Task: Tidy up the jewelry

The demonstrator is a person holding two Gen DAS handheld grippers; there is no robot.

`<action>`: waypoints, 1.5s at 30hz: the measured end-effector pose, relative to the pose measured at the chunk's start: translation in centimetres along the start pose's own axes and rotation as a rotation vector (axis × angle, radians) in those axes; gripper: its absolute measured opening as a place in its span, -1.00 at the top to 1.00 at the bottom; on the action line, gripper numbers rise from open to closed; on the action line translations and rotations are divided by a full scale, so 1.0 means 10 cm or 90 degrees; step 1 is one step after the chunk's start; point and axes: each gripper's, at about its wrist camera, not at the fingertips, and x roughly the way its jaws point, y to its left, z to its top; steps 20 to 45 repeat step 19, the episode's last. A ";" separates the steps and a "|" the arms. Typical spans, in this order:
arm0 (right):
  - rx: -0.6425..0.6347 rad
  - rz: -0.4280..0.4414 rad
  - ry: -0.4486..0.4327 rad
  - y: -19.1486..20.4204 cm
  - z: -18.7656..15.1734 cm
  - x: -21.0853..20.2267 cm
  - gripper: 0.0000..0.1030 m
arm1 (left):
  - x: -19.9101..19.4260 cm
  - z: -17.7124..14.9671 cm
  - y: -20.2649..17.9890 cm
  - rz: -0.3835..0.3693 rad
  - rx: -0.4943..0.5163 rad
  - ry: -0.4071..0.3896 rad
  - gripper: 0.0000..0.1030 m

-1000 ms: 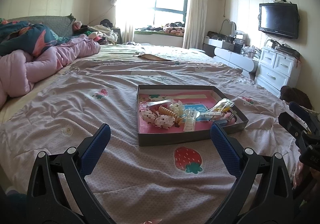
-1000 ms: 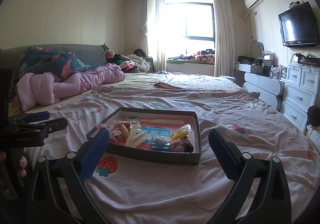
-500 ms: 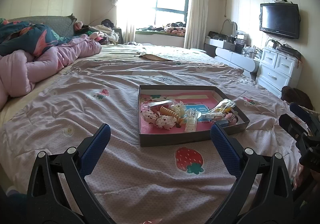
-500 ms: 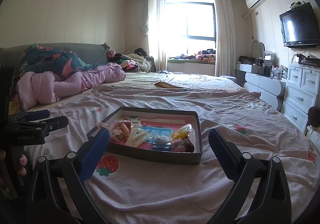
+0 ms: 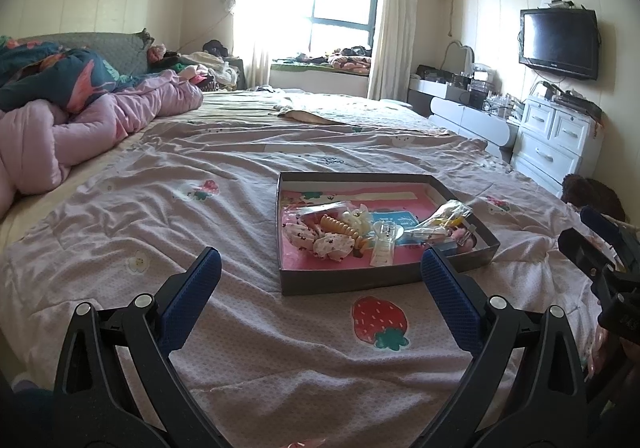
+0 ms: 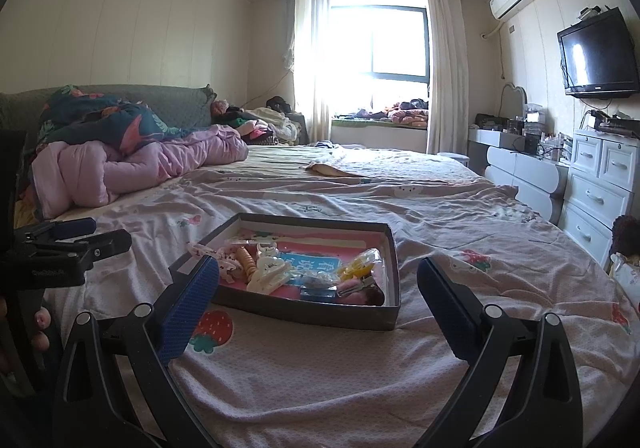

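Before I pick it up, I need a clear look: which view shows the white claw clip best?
Right wrist: the white claw clip lies whole and unblocked in the tray. In the left wrist view the clip is smaller, partly behind the orange coil.

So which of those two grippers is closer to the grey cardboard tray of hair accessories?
Neither clearly; both hang open just short of the grey cardboard tray. The left gripper faces its near-left side, the right gripper its near-right side.
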 end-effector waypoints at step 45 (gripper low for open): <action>0.127 -0.215 0.089 -1.27 0.29 0.78 -0.87 | 0.74 0.33 0.89 0.145 -0.127 0.087 -0.78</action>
